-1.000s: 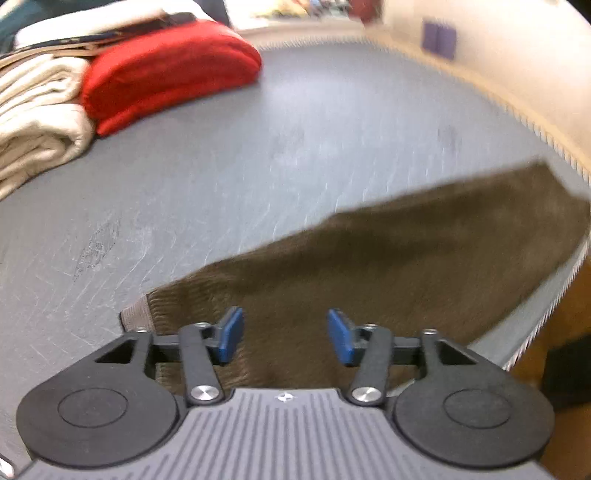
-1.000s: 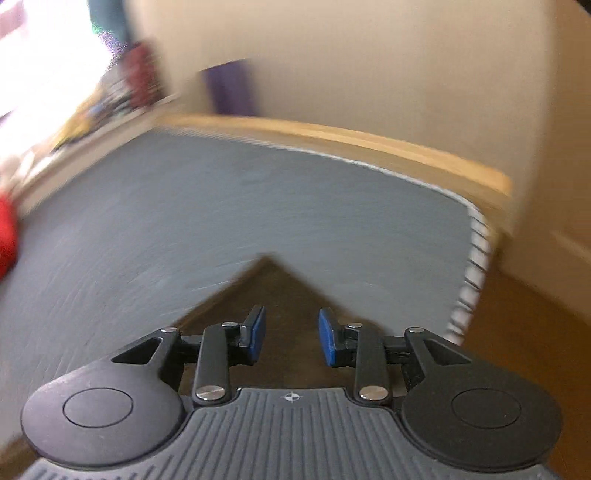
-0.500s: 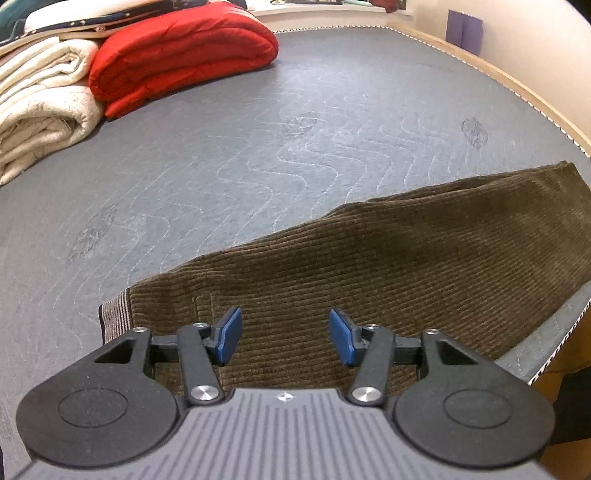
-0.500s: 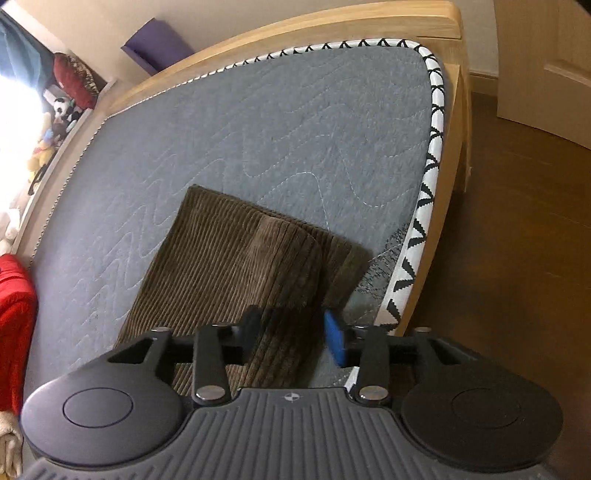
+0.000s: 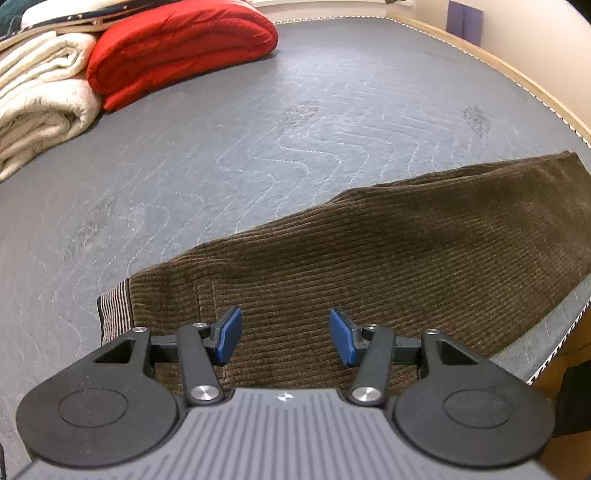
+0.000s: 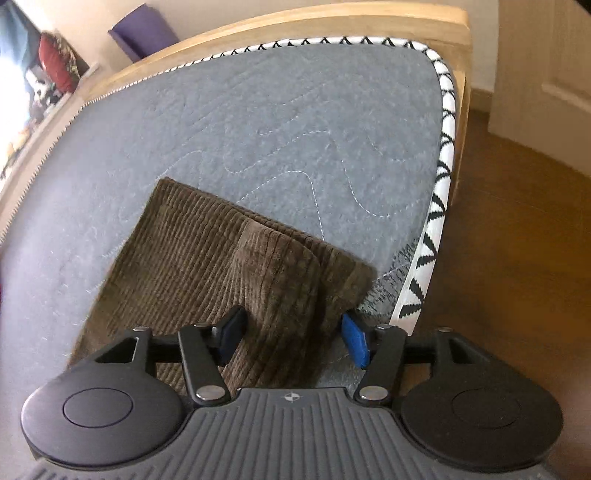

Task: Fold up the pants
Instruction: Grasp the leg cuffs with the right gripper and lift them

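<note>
Pants (image 5: 388, 258) lay lengthwise along the bed's (image 5: 295, 129) near edge, legs apparently stacked, cross-folds pending. Left gripper (image 5: 285, 334) spread, empty, above the waistband; right gripper (image 6: 291, 338) closing over the hems, not yet pinching.

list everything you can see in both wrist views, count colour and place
pants: one, brown corduroy, flat along the near edge of the mattress, striped waistband at the left end
mattress: one, grey quilted, black-and-white trim
bed frame: one, light wood, around the mattress
red blanket: one, folded, far left corner
cream blanket: one, folded, left of the red one
purple item: one, beyond the frame, against the wall
left gripper: open, blue pads, above the waist end
right gripper: jaws closing, leg end between them, not yet pinched
</note>
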A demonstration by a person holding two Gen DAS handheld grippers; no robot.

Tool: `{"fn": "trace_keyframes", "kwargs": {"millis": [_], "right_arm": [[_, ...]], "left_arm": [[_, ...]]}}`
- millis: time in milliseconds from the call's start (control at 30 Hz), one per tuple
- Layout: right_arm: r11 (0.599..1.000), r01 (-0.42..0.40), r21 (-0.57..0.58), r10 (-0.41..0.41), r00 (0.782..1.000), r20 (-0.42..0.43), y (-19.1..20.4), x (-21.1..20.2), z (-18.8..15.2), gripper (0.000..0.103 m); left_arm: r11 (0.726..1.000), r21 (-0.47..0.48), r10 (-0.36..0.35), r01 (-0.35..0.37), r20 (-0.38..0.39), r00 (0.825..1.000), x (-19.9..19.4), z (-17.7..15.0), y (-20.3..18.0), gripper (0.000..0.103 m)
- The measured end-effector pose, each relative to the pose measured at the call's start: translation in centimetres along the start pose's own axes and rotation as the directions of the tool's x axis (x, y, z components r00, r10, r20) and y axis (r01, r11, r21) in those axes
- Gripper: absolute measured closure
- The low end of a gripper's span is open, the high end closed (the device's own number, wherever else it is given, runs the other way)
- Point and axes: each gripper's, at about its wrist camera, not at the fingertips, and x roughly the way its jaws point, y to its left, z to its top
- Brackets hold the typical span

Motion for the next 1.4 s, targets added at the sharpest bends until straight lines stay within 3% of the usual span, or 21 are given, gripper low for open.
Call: {"fn": "trace_keyframes", "kwargs": {"millis": [67, 133, 433, 500, 567, 633, 733, 800, 833, 900, 933, 1000, 1033, 1067, 1133, 1200, 1233, 1267, 1367, 1400], "right_arm": [[0.998, 0.016, -0.068, -0.016, 1.000, 0.011, 1.0, 0.2, -0.2, 0.073], [0.991, 0.037, -0.127, -0.034, 0.999, 0.028, 2.0, 0.1, -0.5, 0.077], [0.993, 0.005, -0.114, 0.007, 0.995, 0.104, 2.8, -2.4, -0.2, 0.081], [0.982, 0.016, -0.186, 0.015, 0.987, 0.162, 4.6, -4.1, -0.5, 0.082], [0.943, 0.017, -0.331, 0.075, 0.962, 0.263, 8.0, -6.8, -1.4, 0.083], [0.875, -0.012, -0.484, 0.198, 0.921, 0.334, 11.9, -9.8, -3.0, 0.083], [0.736, -0.089, -0.671, 0.407, 0.851, 0.333, 18.0, -14.5, -7.4, 0.083], [0.590, -0.115, -0.799, 0.543, 0.789, 0.287, 21.8, -17.3, -12.0, 0.083], [0.484, -0.129, -0.866, 0.615, 0.753, 0.232, 23.9, -18.7, -15.2, 0.083], [0.300, -0.140, -0.944, 0.694, 0.711, 0.116, 26.7, -20.2, -20.6, 0.083], [0.179, -0.175, -0.968, 0.705, 0.710, 0.002, 28.2, -20.4, -24.1, 0.082], [-0.014, -0.265, -0.964, 0.636, 0.742, -0.213, 30.1, -19.4, -29.4, 0.080], [-0.102, -0.329, -0.939, 0.549, 0.769, -0.329, 30.7, -18.0, -32.7, 0.080], [-0.164, -0.382, -0.910, 0.455, 0.789, -0.413, 30.9, -16.6, -35.2, 0.079], [-0.310, -0.422, -0.852, 0.244, 0.831, -0.500, 30.6, -14.3, -40.2, 0.078], [-0.420, -0.391, -0.819, 0.174, 0.851, -0.495, 29.8, -14.4, -42.7, 0.069], [-0.461, -0.381, -0.802, 0.198, 0.836, -0.512, 29.4, -15.4, -42.8, 0.062], [-0.462, -0.405, -0.789, 0.216, 0.811, -0.543, 29.4, -16.2, -42.4, 0.062], [-0.355, -0.577, -0.735, 0.226, 0.710, -0.667, 30.4, -17.4, -39.0, 0.058], [-0.321, -0.605, -0.729, 0.238, 0.693, -0.680, 30.6, -17.4, -38.1, 0.057]], "left_arm": [[1.000, -0.004, 0.001, -0.001, -0.004, 1.000, 0.1, 0.0, 0.1, 0.045], [1.000, -0.002, 0.001, -0.001, -0.002, 1.000, 0.0, 0.0, 0.0, 0.045], [1.000, -0.014, -0.006, 0.007, 0.013, 1.000, -0.5, 0.2, 0.1, 0.045], [1.000, -0.023, -0.013, 0.014, 0.026, 1.000, -0.8, 0.4, 0.2, 0.045], [0.999, -0.030, -0.016, 0.017, 0.037, 0.999, -1.2, 0.5, 0.2, 0.045], [0.999, -0.039, -0.021, 0.023, 0.051, 0.998, -1.6, 0.6, 0.3, 0.045], [0.998, -0.054, -0.018, 0.021, 0.057, 0.998, -1.9, 0.4, 0.6, 0.045], [0.998, -0.063, -0.020, 0.023, 0.058, 0.998, -2.1, 0.2, 1.0, 0.045], [0.998, -0.067, -0.016, 0.020, 0.058, 0.998, -2.2, 0.1, 1.2, 0.045], [0.997, -0.080, -0.011, 0.015, 0.052, 0.999, -2.3, -0.3, 1.8, 0.045], [0.996, -0.087, -0.010, 0.014, 0.049, 0.999, -2.3, -0.4, 2.1, 0.045], [0.995, -0.101, -0.004, 0.009, 0.044, 0.999, -2.4, -0.7, 2.8, 0.045], [0.994, -0.107, -0.003, 0.007, 0.043, 0.999, -2.4, -0.8, 3.2, 0.045], [0.993, -0.114, -0.001, 0.006, 0.043, 0.999, -2.5, -0.9, 3.5, 0.045], [0.991, -0.134, 0.001, 0.005, 0.039, 0.999, -2.7, -1.2, 4.1, 0.045], [0.988, -0.153, -0.005, 0.010, 0.038, 0.999, -3.0, -1.5, 4.7, 0.045], [0.988, -0.155, -0.010, 0.017, 0.043, 0.999, -3.1, -1.6, 5.0, 0.045], [0.988, -0.153, -0.013, 0.020, 0.047, 0.999, -3.3, -1.8, 5.1, 0.045], [0.988, -0.152, -0.005, 0.013, 0.052, 0.999, -3.5, -2.1, 5.7, 0.044], [0.987, -0.159, -0.004, 0.013, 0.053, 0.999, -3.6, -2.2, 5.9, 0.044]]}}
